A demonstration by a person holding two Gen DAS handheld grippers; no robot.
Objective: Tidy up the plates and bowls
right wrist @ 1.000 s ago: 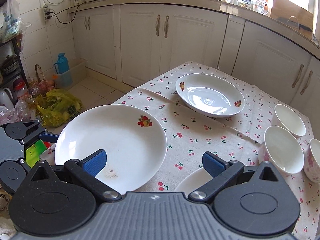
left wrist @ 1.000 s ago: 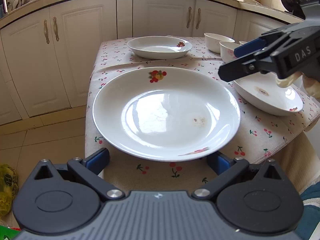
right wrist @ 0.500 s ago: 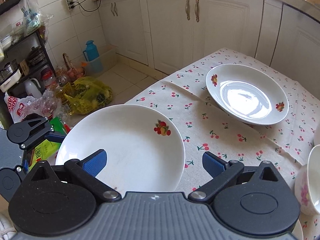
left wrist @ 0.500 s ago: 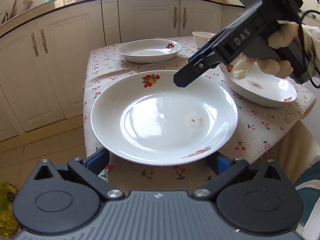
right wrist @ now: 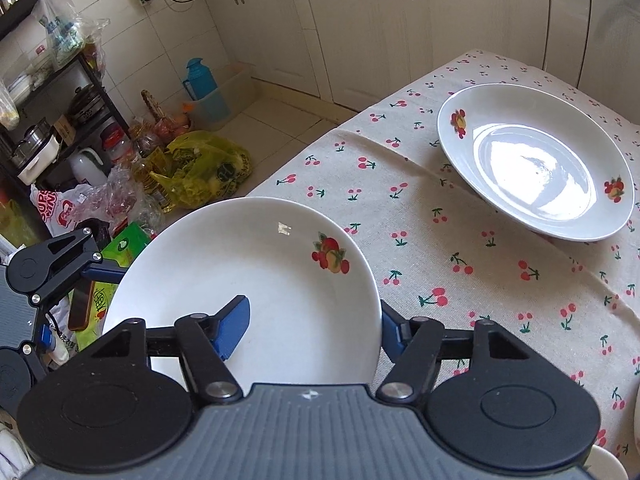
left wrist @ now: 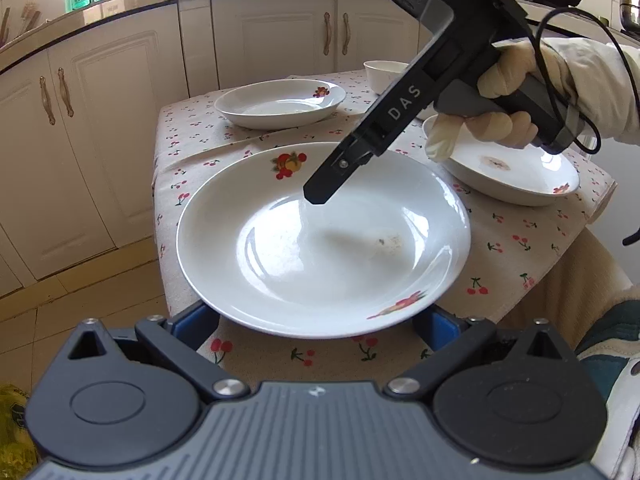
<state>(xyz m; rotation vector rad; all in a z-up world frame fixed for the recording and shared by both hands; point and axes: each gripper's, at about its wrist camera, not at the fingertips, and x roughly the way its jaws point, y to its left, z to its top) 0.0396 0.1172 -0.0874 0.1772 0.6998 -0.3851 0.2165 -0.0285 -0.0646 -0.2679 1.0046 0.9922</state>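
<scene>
Three plates on cherry-print cloth [right wrist: 420, 208]; kitchen cabinets [left wrist: 260, 36] | right gripper [right wrist: 312, 330] just clamped large plate [right wrist: 256, 280] rim; left gripper [left wrist: 320, 324] spread wide.

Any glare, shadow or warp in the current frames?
Left wrist: glare streaks in the large plate, with the right claw's shadow across its middle; cabinets bow from fisheye. Right wrist: window glare fills the far plate; corners vignette dark; both views sharp.
</scene>
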